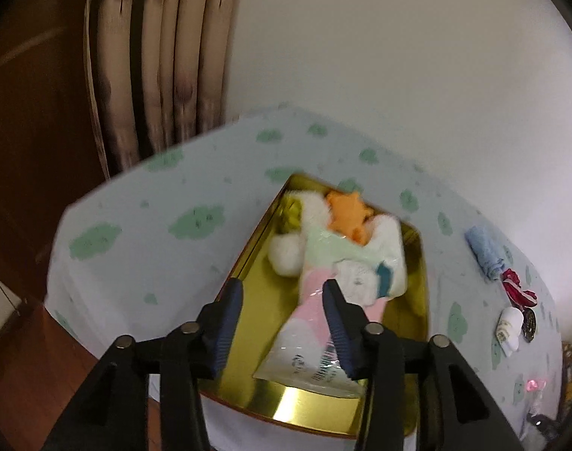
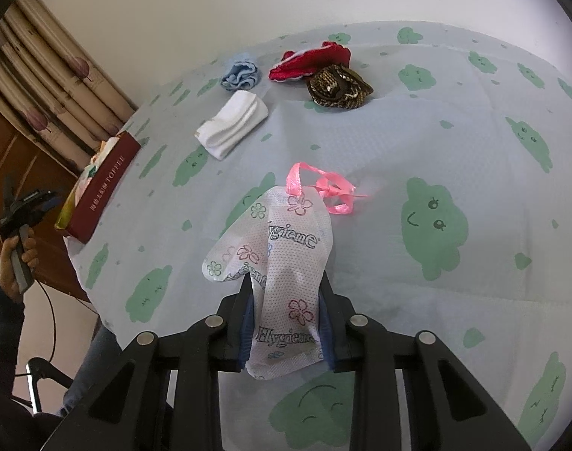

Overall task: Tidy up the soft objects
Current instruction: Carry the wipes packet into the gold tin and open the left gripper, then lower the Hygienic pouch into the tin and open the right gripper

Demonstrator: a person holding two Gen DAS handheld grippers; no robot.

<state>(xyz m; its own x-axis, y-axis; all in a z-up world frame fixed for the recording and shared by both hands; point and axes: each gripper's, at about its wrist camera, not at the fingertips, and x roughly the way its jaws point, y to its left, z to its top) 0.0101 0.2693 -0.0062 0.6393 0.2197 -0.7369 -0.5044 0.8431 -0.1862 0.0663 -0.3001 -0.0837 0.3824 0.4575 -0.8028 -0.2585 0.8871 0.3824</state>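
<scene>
In the left wrist view a gold tin box on the table holds several soft things: white plush, an orange toy and a plastic-wrapped pink and white pack. My left gripper is open just above the box's near end, empty. My right gripper is shut on a white "Hygiene" pouch with a pink ribbon, held above the table. The box shows from outside, dark red, in the right wrist view.
On the cloud-print cloth lie a folded white sock, a blue cloth, a red cloth and a brown patterned one. Curtains hang behind the table's left corner. The table edge runs left of the box.
</scene>
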